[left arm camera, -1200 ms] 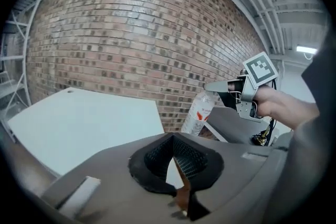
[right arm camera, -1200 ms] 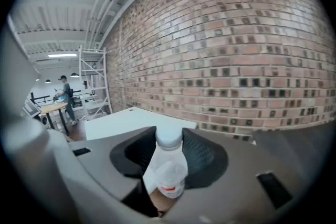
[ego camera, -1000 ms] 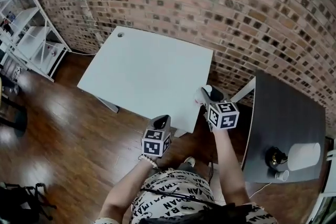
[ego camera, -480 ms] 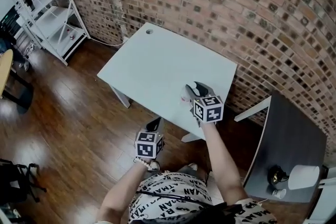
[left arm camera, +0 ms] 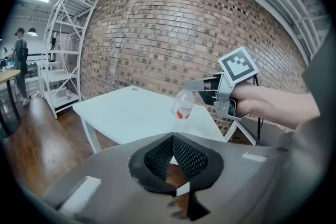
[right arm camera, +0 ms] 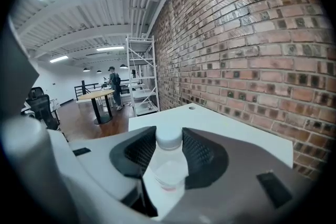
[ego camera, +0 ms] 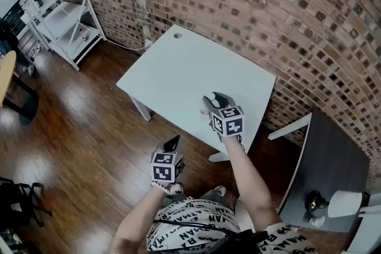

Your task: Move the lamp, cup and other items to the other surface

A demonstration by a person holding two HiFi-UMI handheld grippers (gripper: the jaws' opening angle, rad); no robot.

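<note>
Right claw [ego camera: 212, 98] clamped on a clear plastic bottle [right arm camera: 168, 162] with a white cap and red label; contents cannot be determined. Left claw [ego camera: 172, 143] closed with nothing between its pads, over the wood floor [ego camera: 77, 146], at seven o'clock from the right one. Bottle is held over the white table [ego camera: 178, 68]. Lamp [ego camera: 342, 204] and cup [ego camera: 317, 221] stand on the dark table [ego camera: 333, 163] at four o'clock. Against one second earlier, the bottle has moved from the white table's near corner to over its top.
</note>
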